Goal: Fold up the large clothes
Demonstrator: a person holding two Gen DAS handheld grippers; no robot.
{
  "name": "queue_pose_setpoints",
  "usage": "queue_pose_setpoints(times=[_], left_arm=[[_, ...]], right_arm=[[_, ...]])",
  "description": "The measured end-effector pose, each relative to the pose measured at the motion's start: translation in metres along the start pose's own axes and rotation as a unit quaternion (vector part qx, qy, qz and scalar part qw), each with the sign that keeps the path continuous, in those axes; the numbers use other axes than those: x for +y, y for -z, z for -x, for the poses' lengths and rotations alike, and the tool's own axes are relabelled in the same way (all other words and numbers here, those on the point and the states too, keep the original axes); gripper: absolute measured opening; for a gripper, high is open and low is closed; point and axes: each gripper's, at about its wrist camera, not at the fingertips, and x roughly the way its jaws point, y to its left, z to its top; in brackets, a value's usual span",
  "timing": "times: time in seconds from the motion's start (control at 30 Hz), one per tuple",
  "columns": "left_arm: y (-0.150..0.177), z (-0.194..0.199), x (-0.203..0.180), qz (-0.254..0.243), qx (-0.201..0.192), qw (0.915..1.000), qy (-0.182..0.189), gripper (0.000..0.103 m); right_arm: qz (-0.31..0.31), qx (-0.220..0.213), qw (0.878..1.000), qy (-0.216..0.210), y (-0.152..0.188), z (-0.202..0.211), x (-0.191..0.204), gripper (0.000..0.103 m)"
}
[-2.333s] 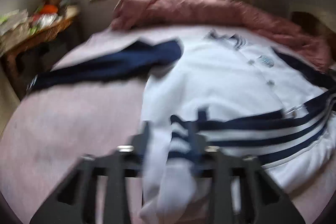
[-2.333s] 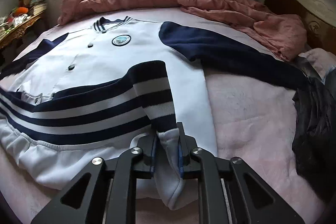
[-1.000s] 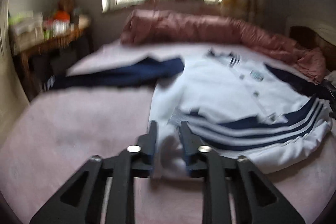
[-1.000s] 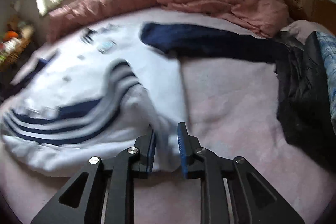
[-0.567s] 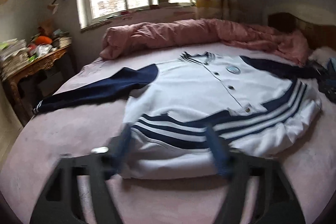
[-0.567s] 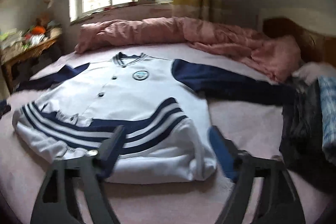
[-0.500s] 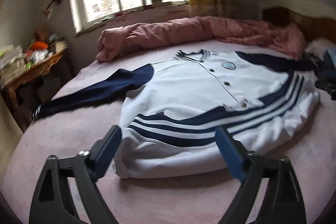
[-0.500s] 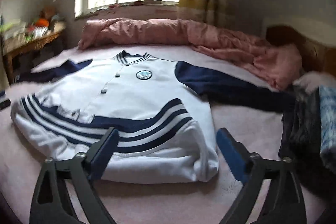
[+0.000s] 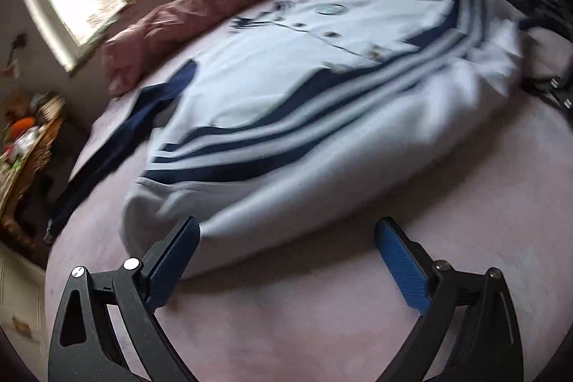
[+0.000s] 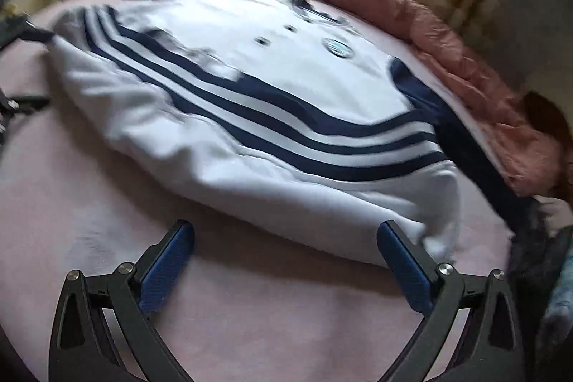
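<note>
Left wrist view: your left gripper (image 9: 286, 231) jaws are opening wide, empty; the jacket (image 9: 304, 102) hem lies just beyond them on the pink bed (image 9: 322, 310). Right gripper (image 10: 284, 231) likewise spread, empty; quilt (image 10: 412, 13) farther off.

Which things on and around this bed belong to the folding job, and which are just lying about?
Part of the job:
- white jacket
- left gripper, opening
- right gripper, open

Lying about:
- pink quilt
- dark clothes pile
- cluttered side table

White jacket (image 9: 286, 88) with navy stripes and navy sleeves on a pale pink bedsheet (image 9: 322, 310), beside a salmon-pink quilt (image 10: 394, 9).
</note>
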Motion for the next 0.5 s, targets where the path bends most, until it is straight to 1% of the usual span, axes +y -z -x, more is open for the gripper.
queue_pose_setpoints(times=[0.07,0.1,0.13,0.17,0.2,0.23,0.27,0.3,0.33,0.4,0.5], left_arm=[[0.0,-0.007,0.002,-0.006,-0.014,0.9982,-0.057,0.098],[0.002,-0.012,0.005,-0.013,-0.014,0.9965,-0.081,0.097],[0.003,-0.018,0.006,-0.015,-0.007,0.9955,-0.094,0.092],[0.004,-0.02,0.011,-0.005,-0.001,0.9964,-0.085,0.086],[0.005,-0.021,0.014,0.004,0.002,0.9969,-0.078,0.071],[0.006,-0.02,0.017,0.008,0.005,0.9969,-0.078,0.053],[0.007,-0.02,0.018,0.009,0.009,0.997,-0.076,0.043],[0.008,-0.02,0.019,0.011,0.017,0.9971,-0.073,0.033],[0.009,-0.02,0.018,0.012,0.023,0.9966,-0.078,0.028],[0.006,-0.014,0.018,0.019,0.034,0.9965,-0.074,0.022],[0.008,0.002,0.032,0.077,0.03,0.9963,-0.024,0.019]], right_arm=[[-0.018,0.001,1.0,0.024,-0.001,-0.004,-0.009,0.102],[-0.023,0.003,0.999,0.045,0.0,-0.007,-0.013,0.102],[-0.026,0.004,0.998,0.063,-0.001,-0.009,-0.019,0.1],[-0.031,0.007,0.996,0.079,0.0,-0.011,-0.025,0.088],[-0.039,0.013,0.996,0.083,0.001,-0.013,-0.031,0.079],[-0.052,0.019,0.996,0.074,0.002,-0.015,-0.037,0.058],[-0.065,0.024,0.996,0.06,0.003,-0.016,-0.044,0.048],[-0.078,0.025,0.995,0.051,0.004,-0.015,-0.049,0.044],[-0.09,0.021,0.995,0.045,0.005,-0.012,-0.054,0.037],[-0.121,0.0,0.992,0.03,0.006,0.002,-0.062,0.031],[-0.143,-0.014,0.989,0.017,0.01,0.015,-0.068,0.029]])
